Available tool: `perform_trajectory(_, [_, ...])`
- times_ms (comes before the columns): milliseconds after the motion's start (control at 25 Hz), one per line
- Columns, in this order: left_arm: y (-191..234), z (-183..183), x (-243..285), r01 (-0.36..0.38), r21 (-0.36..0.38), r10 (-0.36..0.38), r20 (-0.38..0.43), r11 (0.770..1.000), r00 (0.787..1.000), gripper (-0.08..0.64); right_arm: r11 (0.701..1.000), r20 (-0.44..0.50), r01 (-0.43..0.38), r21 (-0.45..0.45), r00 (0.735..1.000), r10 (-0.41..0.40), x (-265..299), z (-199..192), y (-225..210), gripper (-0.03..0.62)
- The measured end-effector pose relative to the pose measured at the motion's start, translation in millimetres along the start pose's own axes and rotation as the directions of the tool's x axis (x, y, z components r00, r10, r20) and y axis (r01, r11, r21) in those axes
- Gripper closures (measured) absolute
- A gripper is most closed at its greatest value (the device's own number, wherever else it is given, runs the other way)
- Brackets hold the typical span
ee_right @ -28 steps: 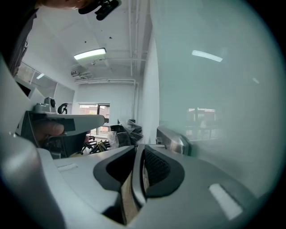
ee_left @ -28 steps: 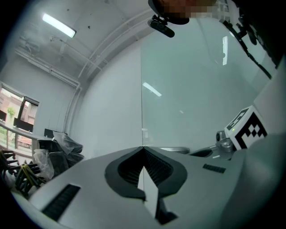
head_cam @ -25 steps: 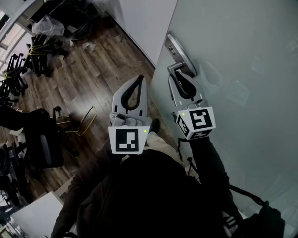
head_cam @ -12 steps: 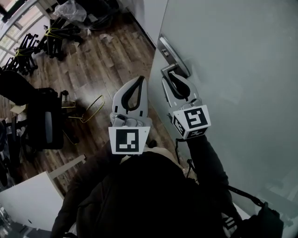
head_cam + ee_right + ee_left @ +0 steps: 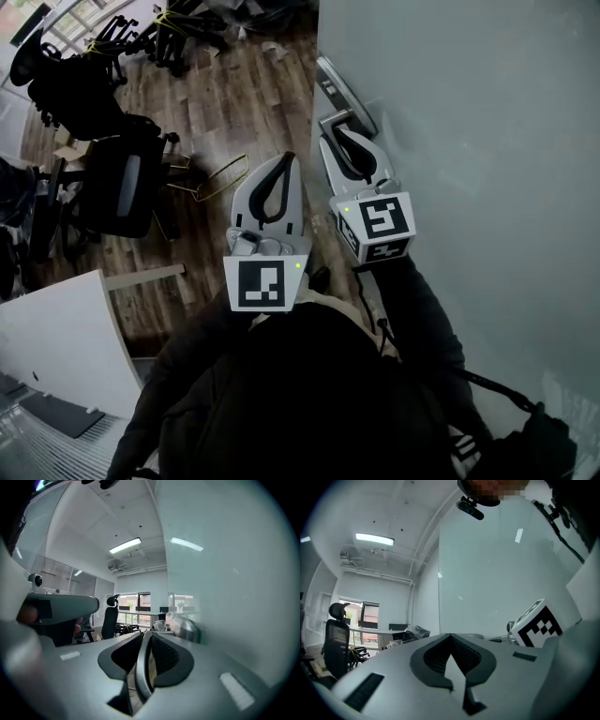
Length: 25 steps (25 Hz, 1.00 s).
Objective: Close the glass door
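Observation:
The frosted glass door fills the right of the head view, its edge running up the middle. A metal door handle on a long plate sits at that edge. My right gripper is shut on the handle's lever. In the right gripper view the curved lever lies between the dark pads, with the right gripper closed around it and the door to the right. My left gripper hangs beside it over the floor, shut and empty; the left gripper shows nothing between its pads.
Dark wood floor lies left of the door. A black office chair and a yellow wire frame stand close by, more chairs behind. A white desk corner is at lower left.
The right gripper has kept hold of the handle while door and grippers moved across the floor. The office chairs and white desk have come closer into the left of the head view.

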State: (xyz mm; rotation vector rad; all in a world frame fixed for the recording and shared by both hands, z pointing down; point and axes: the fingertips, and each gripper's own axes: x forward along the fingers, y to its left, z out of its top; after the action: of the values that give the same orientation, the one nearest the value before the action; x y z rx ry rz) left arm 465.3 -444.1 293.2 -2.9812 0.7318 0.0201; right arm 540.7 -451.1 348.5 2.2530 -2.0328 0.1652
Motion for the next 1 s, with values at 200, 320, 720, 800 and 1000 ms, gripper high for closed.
perform_trajectory(200, [25.4, 3.2, -61.6, -0.076, 0.000, 0.076, 0.002, 0.997, 0.997, 0.563, 0.997, -0.001, -0.069, -0.015, 0.998, 0.069, -4.1, 0.6, 64.9, 0.522])
perform_trajectory(320, [44.6, 1.9, -105.3, -0.115, -0.003, 0.115, 0.016, 0.993, 0.993, 0.563, 0.994, 0.003, -0.108, -0.028, 0.994, 0.108, -9.7, -1.2, 109.7, 0.522])
perform_trajectory(720, [80.4, -4.6, -216.1, -0.208, -0.001, 0.208, -0.018, 0.978, 0.978, 0.563, 0.966, 0.006, -0.256, -0.023, 0.967, 0.256, -27.4, -5.2, 205.7, 0.522])
perform_trajectory(800, [87.2, -8.0, -241.5, -0.233, -0.005, 0.233, -0.026, 0.972, 0.972, 0.563, 0.958, 0.011, -0.285, -0.023, 0.958, 0.286, -34.4, -6.2, 230.9, 0.522])
perform_trajectory(1000, [94.3, -4.0, -284.8, -0.294, 0.005, 0.294, -0.036, 0.956, 0.955, 0.563, 0.933, 0.002, -0.359, -0.027, 0.933, 0.359, -51.3, -6.9, 280.3, 0.522])
